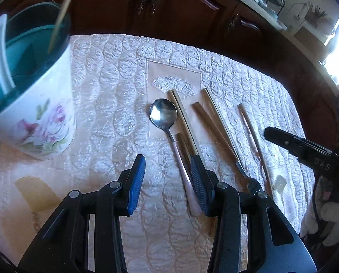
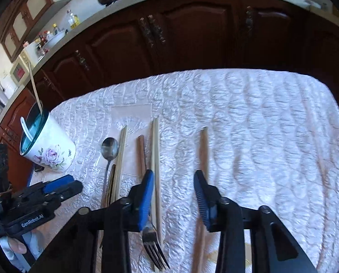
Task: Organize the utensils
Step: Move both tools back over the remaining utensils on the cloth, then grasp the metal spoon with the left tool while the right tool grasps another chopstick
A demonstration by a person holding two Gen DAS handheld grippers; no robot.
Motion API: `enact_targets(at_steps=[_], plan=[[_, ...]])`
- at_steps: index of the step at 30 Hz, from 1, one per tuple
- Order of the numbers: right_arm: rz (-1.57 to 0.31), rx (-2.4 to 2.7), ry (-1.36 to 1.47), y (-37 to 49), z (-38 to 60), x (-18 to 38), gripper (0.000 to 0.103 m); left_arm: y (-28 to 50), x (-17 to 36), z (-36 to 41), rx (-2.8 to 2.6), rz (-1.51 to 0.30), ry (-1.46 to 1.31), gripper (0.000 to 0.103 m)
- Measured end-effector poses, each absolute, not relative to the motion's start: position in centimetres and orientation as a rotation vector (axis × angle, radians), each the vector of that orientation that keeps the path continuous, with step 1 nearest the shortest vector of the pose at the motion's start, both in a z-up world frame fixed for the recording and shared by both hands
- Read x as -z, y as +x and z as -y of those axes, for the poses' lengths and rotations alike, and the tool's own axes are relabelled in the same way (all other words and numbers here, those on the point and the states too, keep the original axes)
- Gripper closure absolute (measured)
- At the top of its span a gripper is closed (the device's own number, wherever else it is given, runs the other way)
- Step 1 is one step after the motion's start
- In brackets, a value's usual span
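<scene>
While both pairs of tongs are held apart and empty, the left gripper (image 1: 167, 177) is seen above a spoon (image 1: 163, 113), the right gripper (image 2: 172, 195) above a fork (image 2: 154, 248) and chopsticks (image 2: 155, 159); beyond, a floral cup (image 2: 47, 150) stands on quilted cloth (image 2: 260, 136).

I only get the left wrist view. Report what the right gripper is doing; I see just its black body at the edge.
Observer: The right gripper is open and empty, held over the white quilted cloth.
Operator: Identify the dark utensil end to the right of my gripper.
Observer: It is a silver metal fork, with its tines towards the camera, lying below the right gripper's left finger.
Operator: Say what sits between its fingers.
Observer: Mostly cloth; a lone pale wooden chopstick runs under its right finger.
</scene>
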State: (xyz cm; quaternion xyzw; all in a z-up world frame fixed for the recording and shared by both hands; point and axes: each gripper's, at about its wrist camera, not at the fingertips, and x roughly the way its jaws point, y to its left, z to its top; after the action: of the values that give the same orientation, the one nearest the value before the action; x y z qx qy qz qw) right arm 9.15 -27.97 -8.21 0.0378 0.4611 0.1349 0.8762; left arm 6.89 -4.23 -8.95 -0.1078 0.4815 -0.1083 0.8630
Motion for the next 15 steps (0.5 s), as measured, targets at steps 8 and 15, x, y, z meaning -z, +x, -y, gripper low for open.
enact_targets(at_steps=[8,15], plan=[[-1.063,-0.335,0.052,14.3,25.6,11.5,0.085,8.5,10.2,4.2,0.206,-1.031,-0.227,0.062],[-1.117,-0.309,0.078,15.8,25.9,13.1,0.091,9.8,11.2,3.9,0.192,-1.049,-0.231,0.062]])
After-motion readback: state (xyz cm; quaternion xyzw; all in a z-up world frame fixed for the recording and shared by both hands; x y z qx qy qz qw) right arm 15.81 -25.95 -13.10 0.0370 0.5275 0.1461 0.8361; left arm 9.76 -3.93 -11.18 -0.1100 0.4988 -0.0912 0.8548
